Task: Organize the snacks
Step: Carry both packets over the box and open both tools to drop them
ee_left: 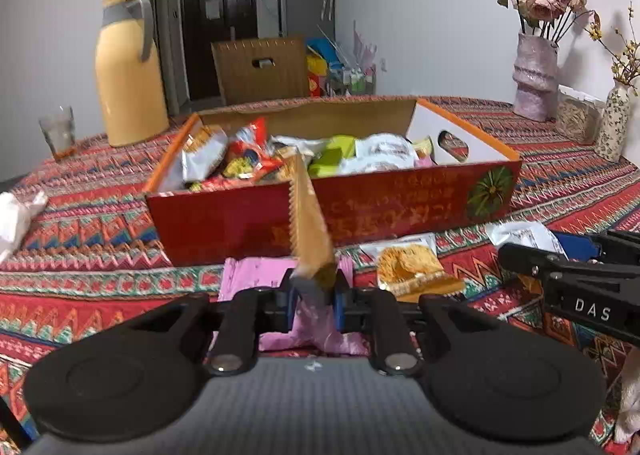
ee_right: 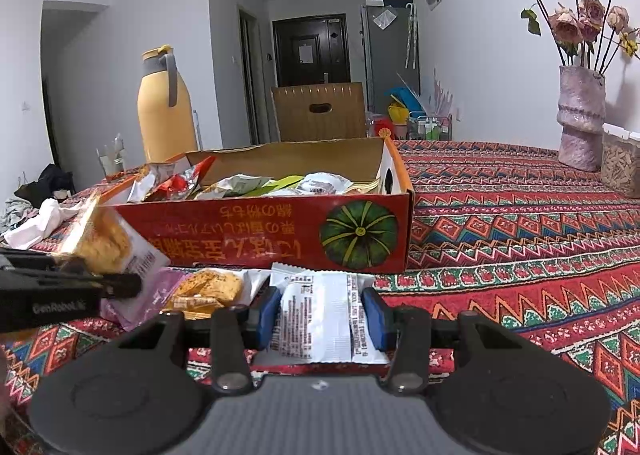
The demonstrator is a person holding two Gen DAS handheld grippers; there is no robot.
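My left gripper (ee_left: 314,295) is shut on a golden snack packet (ee_left: 308,223), which stands edge-on with its serrated edge up in front of the red cardboard box (ee_left: 380,211). The box holds several snack packets. The right wrist view shows the same gripper (ee_right: 120,285) at the left with that packet (ee_right: 104,239). My right gripper (ee_right: 320,313) has its blue pads against the sides of a white snack packet (ee_right: 316,319) low over the table. A pink packet (ee_left: 256,275) and an orange cracker packet (ee_left: 412,267) lie before the box.
A yellow thermos jug (ee_left: 128,71) and a glass (ee_left: 58,131) stand at the back left. Crumpled white paper (ee_left: 16,215) lies at the left edge. A pink vase with flowers (ee_left: 534,75), a clear container (ee_left: 576,119) and a small floral vase (ee_left: 614,123) stand at the back right.
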